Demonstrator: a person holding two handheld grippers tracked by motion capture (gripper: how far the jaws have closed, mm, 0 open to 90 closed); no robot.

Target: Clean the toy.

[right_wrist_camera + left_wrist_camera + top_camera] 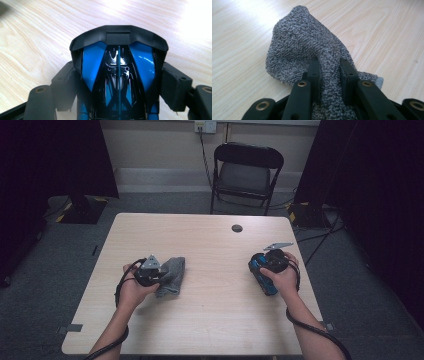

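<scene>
Now, over on the left, the left tongs (159, 273) are clamping tight on a bunched fold of the grey knitted cloth (299, 47), the rest of it draping onto the pale surface (210, 250) just beside the hand. Moving right, the right tongs (120, 82) are gripping the blue and black toy car (117, 67) by its flanks, low over the surface. Both pick-ups are looking done; bringing cloth and car together, perhaps for a wipe, is seemingly what's left
</scene>
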